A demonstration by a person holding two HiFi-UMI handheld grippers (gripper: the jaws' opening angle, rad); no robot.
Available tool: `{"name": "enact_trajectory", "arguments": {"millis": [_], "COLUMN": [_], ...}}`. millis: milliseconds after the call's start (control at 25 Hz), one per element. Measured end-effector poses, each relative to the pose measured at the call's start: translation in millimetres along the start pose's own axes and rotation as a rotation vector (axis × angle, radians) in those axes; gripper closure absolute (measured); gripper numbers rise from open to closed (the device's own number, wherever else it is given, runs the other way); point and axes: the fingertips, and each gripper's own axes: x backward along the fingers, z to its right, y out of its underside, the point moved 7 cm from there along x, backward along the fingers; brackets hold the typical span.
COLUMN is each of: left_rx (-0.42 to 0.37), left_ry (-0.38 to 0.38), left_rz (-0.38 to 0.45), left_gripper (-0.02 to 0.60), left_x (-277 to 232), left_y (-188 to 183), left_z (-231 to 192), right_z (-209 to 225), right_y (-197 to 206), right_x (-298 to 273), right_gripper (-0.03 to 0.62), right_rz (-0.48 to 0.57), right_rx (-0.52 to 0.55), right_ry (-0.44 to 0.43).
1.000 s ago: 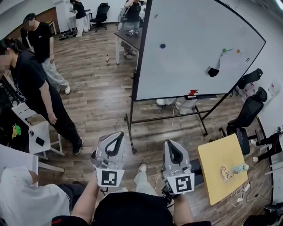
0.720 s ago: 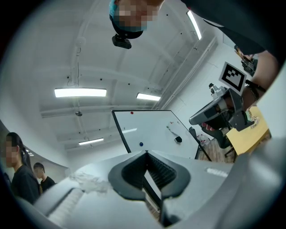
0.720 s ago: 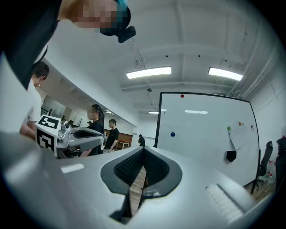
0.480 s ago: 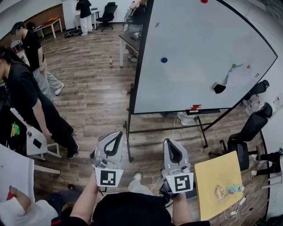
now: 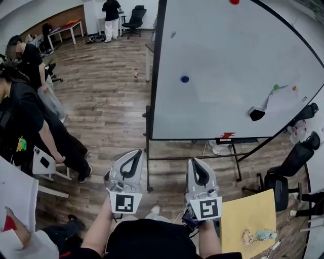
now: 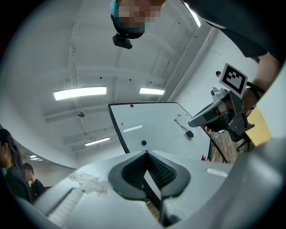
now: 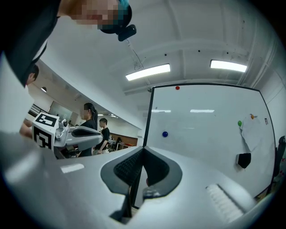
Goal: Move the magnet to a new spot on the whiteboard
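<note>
The whiteboard (image 5: 228,66) stands on a wheeled frame ahead and to the right. A blue magnet (image 5: 185,79) sticks near its left middle, and a red magnet (image 5: 234,1) sits at its top edge. A green magnet (image 5: 276,87), an orange one (image 5: 294,88) and a black eraser (image 5: 256,114) are at its right. My left gripper (image 5: 134,153) and right gripper (image 5: 195,163) are held side by side, well short of the board. Both are shut and hold nothing. The blue magnet (image 6: 143,143) shows far beyond the left gripper (image 6: 145,154), and the same blue magnet (image 7: 165,133) beyond the right gripper (image 7: 143,150).
People (image 5: 30,116) stand at the left on the wooden floor. A yellow table (image 5: 248,217) with small items is at the lower right, with black office chairs (image 5: 296,157) behind it. The board's stand (image 5: 192,157) crosses the floor just ahead. A white table corner (image 5: 15,195) is at the lower left.
The whiteboard has grown larger and slid lower in the head view, so I stand closer to it. Both grippers keep their pose, shut. The people at the left have shifted.
</note>
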Motion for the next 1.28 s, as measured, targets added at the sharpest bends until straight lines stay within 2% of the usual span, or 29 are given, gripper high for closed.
{"name": "enact_trajectory", "arguments": {"millis": [240, 480, 840, 1280], "left_rx": [-0.018, -0.03, -0.009, 0.011], "left_ry": [-0.019, -0.009, 0.018, 0.066], "left_rz": [-0.014, -0.002, 0.036, 0.087], "left_gripper": [0.581, 0.581, 0.581, 0.581], "left_x": [-14, -30, -57, -106], "left_y": [-8, -13, -3, 30], "left_z": [9, 13, 7, -28], "right_z": [19, 25, 38, 45], "right_y": [-1, -13, -12, -10], "right_x": [-6, -8, -20, -78], "right_gripper": [0.591, 0.591, 0.592, 0.591], "right_rz": [0.012, 0.07, 0.038, 0.006], "right_rx": [-0.016, 0.002, 0.019, 0.058], "right_ry": [-0.022, -0.044, 0.006, 0.076]}}
